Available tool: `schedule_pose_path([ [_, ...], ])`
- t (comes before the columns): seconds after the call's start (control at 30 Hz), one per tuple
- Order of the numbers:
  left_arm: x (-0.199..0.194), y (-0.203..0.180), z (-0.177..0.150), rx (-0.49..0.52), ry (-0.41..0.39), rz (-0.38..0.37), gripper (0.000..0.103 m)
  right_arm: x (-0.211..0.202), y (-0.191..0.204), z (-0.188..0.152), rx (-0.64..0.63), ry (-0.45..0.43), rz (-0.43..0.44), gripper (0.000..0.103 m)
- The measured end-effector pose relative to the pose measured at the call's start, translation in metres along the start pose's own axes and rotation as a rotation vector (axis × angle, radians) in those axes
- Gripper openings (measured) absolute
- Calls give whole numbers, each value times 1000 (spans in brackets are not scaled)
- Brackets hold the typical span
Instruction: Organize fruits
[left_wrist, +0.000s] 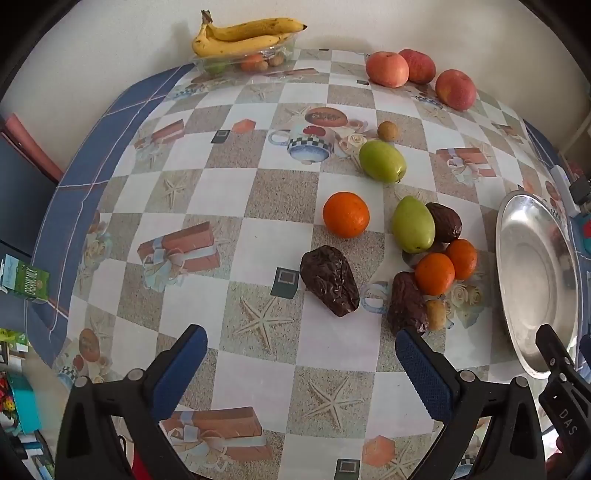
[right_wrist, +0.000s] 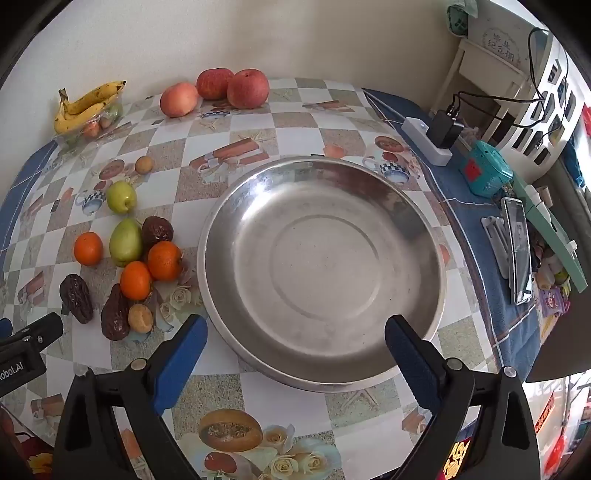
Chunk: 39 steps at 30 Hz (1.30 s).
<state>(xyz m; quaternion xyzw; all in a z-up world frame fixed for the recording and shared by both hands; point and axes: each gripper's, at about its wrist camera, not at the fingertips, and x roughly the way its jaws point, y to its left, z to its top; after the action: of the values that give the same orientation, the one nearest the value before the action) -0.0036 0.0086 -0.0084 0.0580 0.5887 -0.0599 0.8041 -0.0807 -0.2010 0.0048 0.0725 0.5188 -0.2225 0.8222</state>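
On table (right_wrist: 258, 387), steel basin (right_wrist: 321, 258), three oranges (left_wrist: 346, 219), three apples (left_wrist: 387, 69), three dates (left_wrist: 328, 286), both grippers, left gripper (left_wrist: 301, 373), right gripper (right_wrist: 295, 354), wide apart, tub fruit unclear.

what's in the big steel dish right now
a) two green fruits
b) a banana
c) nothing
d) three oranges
c: the steel dish shows only bare metal inside, while the oranges and green fruits lie on the table beside it.

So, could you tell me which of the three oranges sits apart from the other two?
The lone orange left of the pear-shaped green fruit: it touches nothing, while the other two oranges press together nearer the steel bowl.
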Motion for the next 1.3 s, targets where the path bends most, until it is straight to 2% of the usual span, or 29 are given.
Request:
schedule_pose_path([
  [0.03, 0, -2, 2, -2, 16, 9, 103, 1, 0, 0, -11, 25, -7, 97],
  [0.2, 0, -1, 6, -10, 31, 7, 103, 1, 1, 0, -5, 24, -6, 97],
  [1.3, 1, -3, 5, 4, 32, 22, 103, 3, 2, 0, 2, 20, 6, 97],
])
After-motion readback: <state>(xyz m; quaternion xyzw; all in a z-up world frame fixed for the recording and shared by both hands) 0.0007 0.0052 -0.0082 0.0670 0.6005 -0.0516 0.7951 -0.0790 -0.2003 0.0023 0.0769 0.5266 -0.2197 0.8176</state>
